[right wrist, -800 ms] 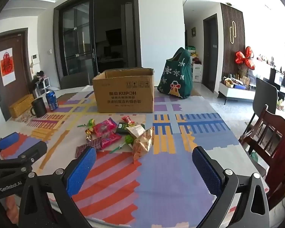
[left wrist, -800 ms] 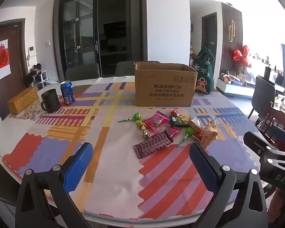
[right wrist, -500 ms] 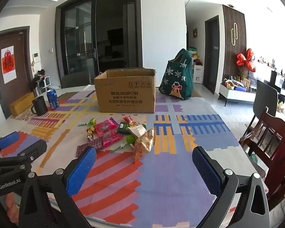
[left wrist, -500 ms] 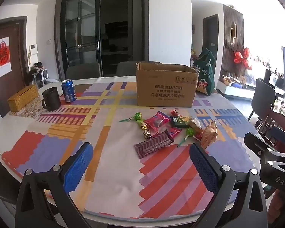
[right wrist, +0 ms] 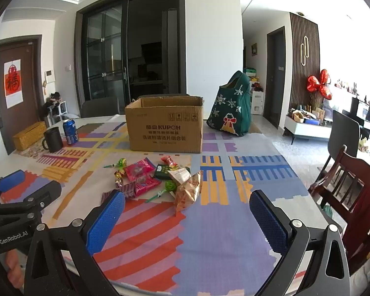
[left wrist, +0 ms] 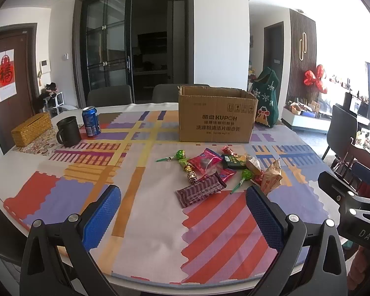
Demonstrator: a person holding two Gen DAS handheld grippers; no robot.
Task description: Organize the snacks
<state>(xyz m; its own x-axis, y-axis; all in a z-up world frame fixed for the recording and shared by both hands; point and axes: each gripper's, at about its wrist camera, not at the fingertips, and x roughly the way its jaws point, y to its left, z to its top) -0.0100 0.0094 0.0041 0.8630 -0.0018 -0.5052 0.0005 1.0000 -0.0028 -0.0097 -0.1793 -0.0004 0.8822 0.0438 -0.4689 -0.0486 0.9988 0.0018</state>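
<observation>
Still both grippers, left (left wrist: 182,206) and right (right wrist: 186,209), wide and empty, nearer the snacks (left wrist: 209,170).

- A black mug (left wrist: 68,131) stands just beside a blue can (left wrist: 91,121).
- A woven yellow box (left wrist: 31,129) sits near the surface's left edge.
- A green bag (right wrist: 231,107) stands at the far side.

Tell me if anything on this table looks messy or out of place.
The snacks lie in a loose, overlapping heap on the tablecloth in front of the open cardboard box, none visibly inside it. The mug and can stand upright.
</observation>
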